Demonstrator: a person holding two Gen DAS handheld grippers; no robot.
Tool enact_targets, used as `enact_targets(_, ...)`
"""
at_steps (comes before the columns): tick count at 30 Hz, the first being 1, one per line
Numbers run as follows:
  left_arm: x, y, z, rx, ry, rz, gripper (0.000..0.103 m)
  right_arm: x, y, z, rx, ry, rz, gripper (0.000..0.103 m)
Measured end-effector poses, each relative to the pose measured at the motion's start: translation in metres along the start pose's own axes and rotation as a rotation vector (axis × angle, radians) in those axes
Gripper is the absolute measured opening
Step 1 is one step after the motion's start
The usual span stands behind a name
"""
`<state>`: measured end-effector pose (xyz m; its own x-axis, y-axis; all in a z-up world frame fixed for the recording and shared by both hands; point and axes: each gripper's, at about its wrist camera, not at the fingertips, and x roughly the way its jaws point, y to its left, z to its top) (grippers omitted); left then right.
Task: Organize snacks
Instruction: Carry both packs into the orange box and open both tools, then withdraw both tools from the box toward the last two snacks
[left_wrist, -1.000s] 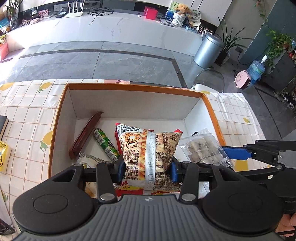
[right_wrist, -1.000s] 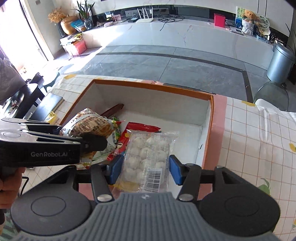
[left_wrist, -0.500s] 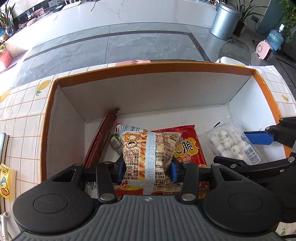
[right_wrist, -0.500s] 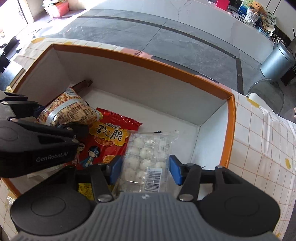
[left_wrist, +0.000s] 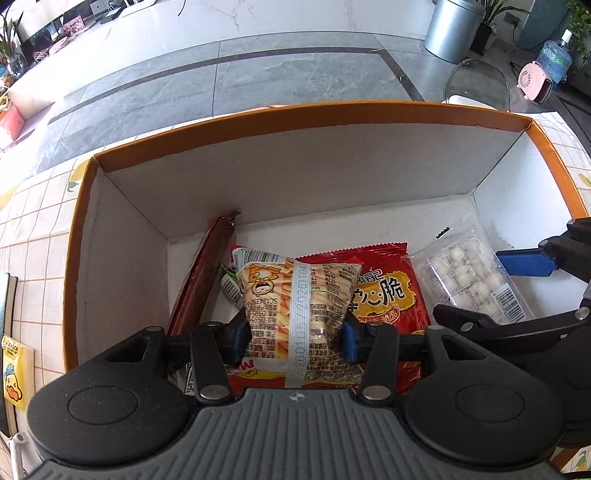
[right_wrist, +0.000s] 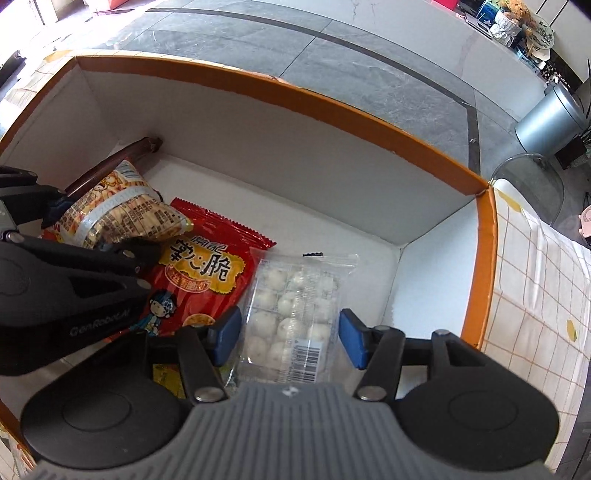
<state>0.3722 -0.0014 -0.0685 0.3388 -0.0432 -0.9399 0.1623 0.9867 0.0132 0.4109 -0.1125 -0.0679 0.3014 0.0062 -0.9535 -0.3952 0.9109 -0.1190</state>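
Note:
An orange-rimmed white box (left_wrist: 295, 122) (right_wrist: 332, 107) holds snacks. My left gripper (left_wrist: 293, 338) is shut on an orange fries-print snack bag (left_wrist: 295, 306), low inside the box; the bag also shows in the right wrist view (right_wrist: 122, 214). A red snack bag (left_wrist: 384, 291) (right_wrist: 207, 273) lies on the box floor. My right gripper (right_wrist: 288, 332) is open; its fingers stand apart from a clear pack of white balls (right_wrist: 295, 306) (left_wrist: 469, 277) that lies between them on the box floor. A long brown stick (left_wrist: 207, 273) leans in the left corner.
A green wrapped snack (left_wrist: 231, 288) lies under the fries bag. A yellow duck-print item (left_wrist: 13, 373) lies on the tiled tablecloth left of the box. The tablecloth (right_wrist: 535, 295) continues right of the box. A metal bin (left_wrist: 454, 29) stands on the floor beyond.
Both grippers moved down into the box. The right gripper opened and let go of the clear pack, which now lies on the box floor. The left gripper still holds the fries bag.

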Motion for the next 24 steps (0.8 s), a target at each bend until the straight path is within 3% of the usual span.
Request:
enact_targets(9, -0.015, 0.002, -0.003, 0.001, -0.020, 0.011, 0.074, -0.020, 0.001, -0.006, -0.017, -0.021, -0.013, 0.059)
enact_targets(18, -0.064, 0.002, -0.016, -0.012, -0.070, -0.005, 0.077, -0.064, -0.006, -0.026, 0.015, -0.070, -0.002, 0.060)
enact_targets(24, -0.109, -0.004, -0.040, -0.012, -0.146, -0.038, 0.077, -0.102, -0.010, -0.055, 0.056, -0.131, 0.041, 0.061)
